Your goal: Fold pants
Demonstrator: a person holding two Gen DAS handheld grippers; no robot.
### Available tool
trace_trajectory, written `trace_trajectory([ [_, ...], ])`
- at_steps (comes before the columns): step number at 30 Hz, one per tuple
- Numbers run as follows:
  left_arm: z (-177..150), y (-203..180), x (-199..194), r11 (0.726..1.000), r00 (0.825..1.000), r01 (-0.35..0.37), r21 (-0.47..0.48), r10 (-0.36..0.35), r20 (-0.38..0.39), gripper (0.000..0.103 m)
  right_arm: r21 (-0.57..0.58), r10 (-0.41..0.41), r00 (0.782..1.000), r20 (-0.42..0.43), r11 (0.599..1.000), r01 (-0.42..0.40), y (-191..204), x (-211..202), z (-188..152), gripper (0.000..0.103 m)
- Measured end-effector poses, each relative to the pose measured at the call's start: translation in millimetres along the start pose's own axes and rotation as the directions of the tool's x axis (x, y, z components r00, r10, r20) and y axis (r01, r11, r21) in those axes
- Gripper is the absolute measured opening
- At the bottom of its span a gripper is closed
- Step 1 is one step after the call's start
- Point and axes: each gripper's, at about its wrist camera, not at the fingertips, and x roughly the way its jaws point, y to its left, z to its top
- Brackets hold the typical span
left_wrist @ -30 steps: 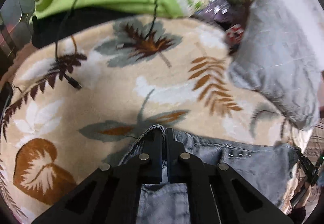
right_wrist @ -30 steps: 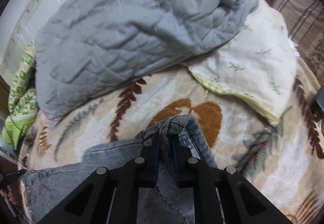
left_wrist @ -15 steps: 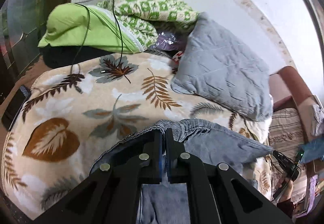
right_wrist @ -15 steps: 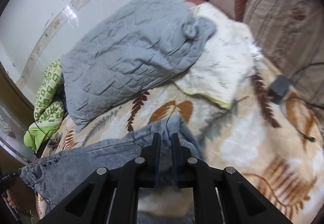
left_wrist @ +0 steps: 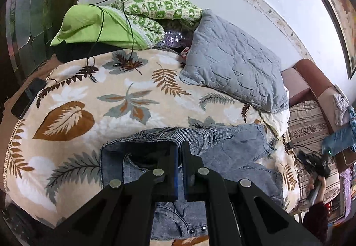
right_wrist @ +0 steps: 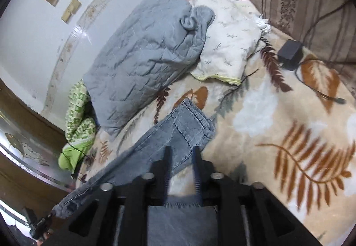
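Pants (left_wrist: 233,150): grey-blue denim, ribbed inside face showing along the fold, lying on the bed's plush leaf-print blanket (left_wrist: 124,99), lower centre of both frames. Left gripper (left_wrist: 179,152): jaws nearly together, pinching a raised denim edge. Right gripper (right_wrist: 181,152): jaws opening, denim visible between and below the 2 fingers, pads not pressing it. Quilted grey pillow (right_wrist: 144,57) upper centre; cream pillow (right_wrist: 229,45) beside it, touching. Black cable (left_wrist: 115,30) over green bedding, upper left.
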Motion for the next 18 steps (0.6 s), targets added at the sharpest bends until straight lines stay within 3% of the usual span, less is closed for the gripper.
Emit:
trace_trajectory([
  [1, -2, -2, -3, 1.0, 1.0, 0.005, 0.007, -0.006, 0.003, 0.003, -0.005, -0.013, 1.0, -0.012, 1.0, 0.013, 4, 8, 3, 0.06],
  [2, -4, -4, -5, 1.0, 1.0, 0.006, 0.017, -0.006, 0.006, 0.002, -0.016, -0.022, 1.0, -0.016, 1.0, 0.021, 11, 20, 8, 0.073],
  [7, -7, 0, -10, 1.0, 0.999, 0.017, 0.004, -0.017, 0.029, 0.002, -0.095, -0.094, 0.995, -0.044, 0.991, 0.089, 42, 81, 33, 0.073],
  [9, -7, 5, -9, 1.0, 0.999, 0.022, -0.019, -0.021, 0.037, 0.003, -0.147, -0.163, 0.984, -0.077, 0.978, 0.151, 52, 116, 44, 0.073],
  [14, -6, 12, -9, 0.999, 0.999, 0.01, -0.05, -0.008, 0.046, 0.003, -0.152, -0.253, 0.96, -0.116, 0.96, 0.235, 57, 190, 76, 0.073],
  [18, -1, 11, -11, 0.999, 0.999, -0.016, -0.052, 0.018, 0.051, 0.003, -0.123, -0.266, 0.954, -0.14, 0.961, 0.25, 50, 230, 93, 0.072],
])
